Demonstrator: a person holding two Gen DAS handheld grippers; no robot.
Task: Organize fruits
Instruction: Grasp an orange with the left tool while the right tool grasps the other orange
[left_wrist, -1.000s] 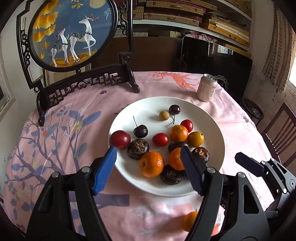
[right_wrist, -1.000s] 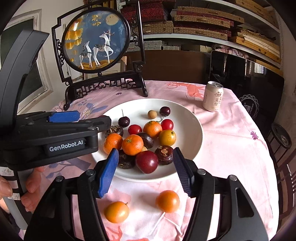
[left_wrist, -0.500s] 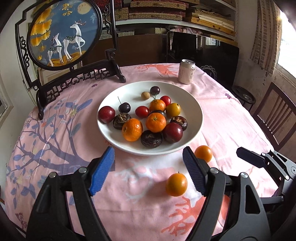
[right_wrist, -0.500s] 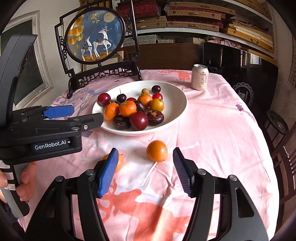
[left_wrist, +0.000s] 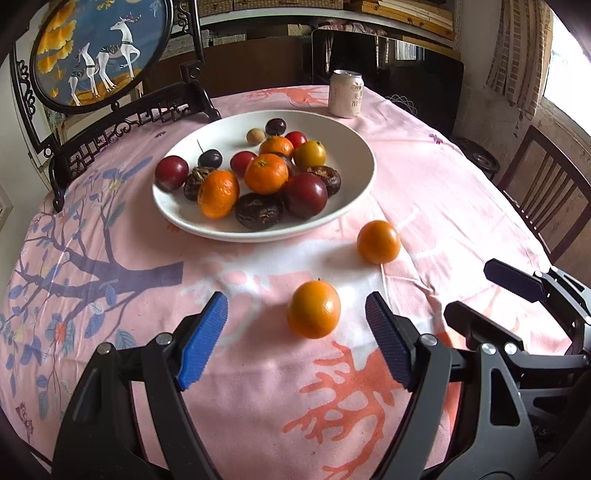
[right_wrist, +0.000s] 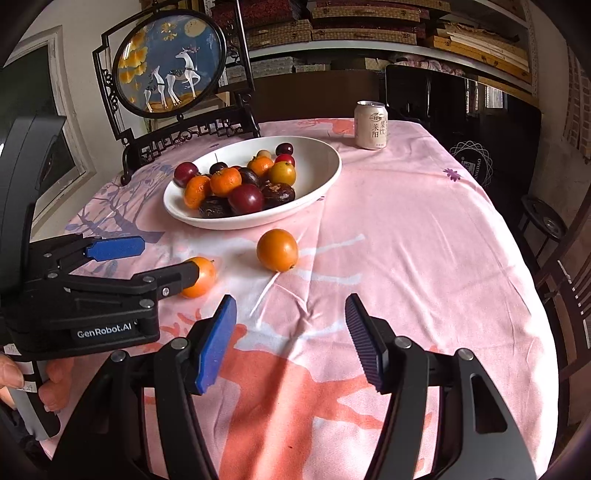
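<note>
While your left gripper held its fingers wide apart with the near orange fruit lying loose on the pink tablecloth between the tips, nearer the right-hand finger, your right gripper was equally spread over bare cloth, the second orange fruit well ahead of its tips and slightly toward the left finger. That off-centre seating was the risk: one pad meeting the round skin first could have rolled the fruit out ahead of the fingers toward the white plate. Since both grippers stood close together, you could also have clipped one against the other.

white plate, orange fruit, pink floral tablecloth, blue-padded gripper
</note>
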